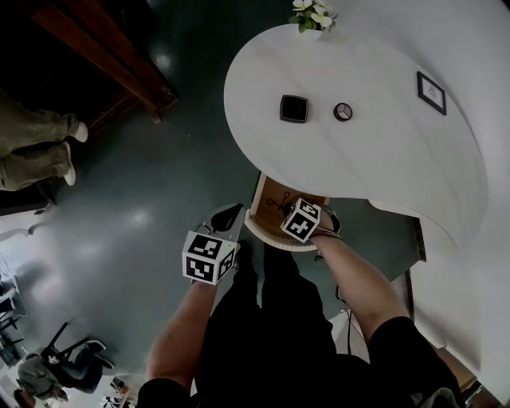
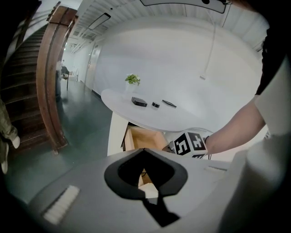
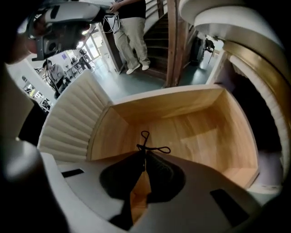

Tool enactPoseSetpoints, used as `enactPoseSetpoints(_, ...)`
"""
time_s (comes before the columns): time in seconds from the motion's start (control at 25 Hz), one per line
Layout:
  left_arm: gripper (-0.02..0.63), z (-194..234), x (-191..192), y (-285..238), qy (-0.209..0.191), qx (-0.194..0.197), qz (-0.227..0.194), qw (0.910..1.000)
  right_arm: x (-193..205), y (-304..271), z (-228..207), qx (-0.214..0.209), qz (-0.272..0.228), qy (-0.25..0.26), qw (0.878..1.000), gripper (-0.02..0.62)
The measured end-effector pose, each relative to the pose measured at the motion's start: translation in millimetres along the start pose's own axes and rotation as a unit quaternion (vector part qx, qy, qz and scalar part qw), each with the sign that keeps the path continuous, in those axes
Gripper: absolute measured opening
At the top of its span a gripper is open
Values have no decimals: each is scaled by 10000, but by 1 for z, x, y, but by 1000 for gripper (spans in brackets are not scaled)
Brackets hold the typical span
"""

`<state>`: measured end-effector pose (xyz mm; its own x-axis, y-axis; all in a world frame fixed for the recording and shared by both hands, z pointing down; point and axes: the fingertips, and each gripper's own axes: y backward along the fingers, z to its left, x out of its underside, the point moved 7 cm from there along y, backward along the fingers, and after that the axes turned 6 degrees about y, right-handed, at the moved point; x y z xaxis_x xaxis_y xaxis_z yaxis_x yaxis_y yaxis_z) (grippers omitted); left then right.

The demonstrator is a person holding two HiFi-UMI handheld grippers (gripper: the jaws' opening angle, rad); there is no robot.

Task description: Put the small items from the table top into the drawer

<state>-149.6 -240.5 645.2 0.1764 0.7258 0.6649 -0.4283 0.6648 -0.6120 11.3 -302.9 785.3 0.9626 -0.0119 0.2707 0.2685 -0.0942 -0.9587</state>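
Nearest us, our left gripper (image 2: 144,151) hangs left of the open drawer (image 3: 191,123), its jaws pressed together on nothing. Our right gripper (image 3: 144,155) reaches into the drawer, jaws pinched on the black scissors (image 3: 149,144). Farther off, a black square box (image 1: 293,108) and a small round thing (image 1: 343,111) sit on the white table (image 1: 358,167).

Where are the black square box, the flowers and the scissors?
black square box (image 1: 293,108): head view, middle of its top.
flowers (image 1: 315,14): head view, the white blossoms.
scissors (image 3: 144,146): right gripper view, where the handles meet.
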Motion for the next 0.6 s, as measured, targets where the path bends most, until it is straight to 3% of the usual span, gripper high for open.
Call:
enactPoseSetpoints(0.36, 11, 1, 9, 8, -9, -30, 10, 10000, 2, -5, -3, -41, -2, -103, 9999, 44)
enactPoseSetpoints(0.6, 11, -4, 9, 25, -49, -11, -99, 9999, 0, 21, 3, 161, -145, -219, 9995, 59)
